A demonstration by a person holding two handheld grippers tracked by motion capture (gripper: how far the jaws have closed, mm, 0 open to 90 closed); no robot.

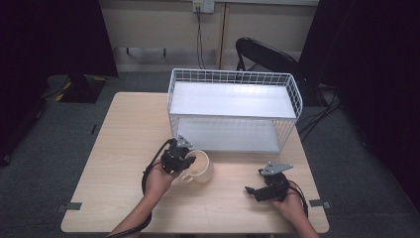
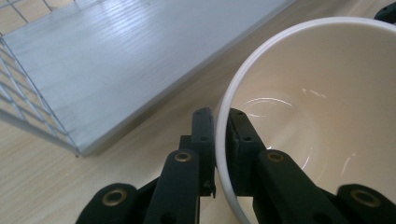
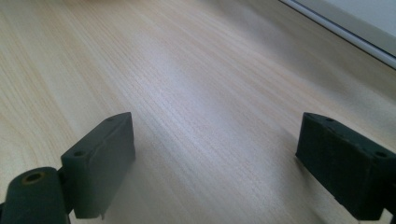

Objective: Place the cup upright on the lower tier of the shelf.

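The left gripper [image 1: 184, 159] has its jaws pinched on the rim of the cream ceramic mug [image 1: 200, 167], one jaw outside the wall and one inside, as the left gripper view shows with the white lip [image 2: 223, 122] running between the two black pads. The mug sits on the light wooden table [image 1: 124, 148], just in front of the white wire two-tier rack [image 1: 233, 106], near the rack's lower left corner; from the mug the lower shelf [image 1: 233, 136] lies at about one o'clock and the handle seems to point toward seven o'clock, under the gripper. The right gripper [image 1: 257, 191] rests at about four o'clock from the mug, well apart from it, jaws spread wide with only bare tabletop between them. The step in hand looks like carrying the mug to the rack, probably the lower shelf. A rim pinch on smooth glazed ceramic is a thin hold, so the mug may swing or slip: keep the squeeze firm, lift only enough to clear the shelf's front edge, keep the mug upright, and move slowly along the one o'clock line. Mind the wire side panel [image 2: 28, 93] close at the gripper's left, and set the base flat before letting go
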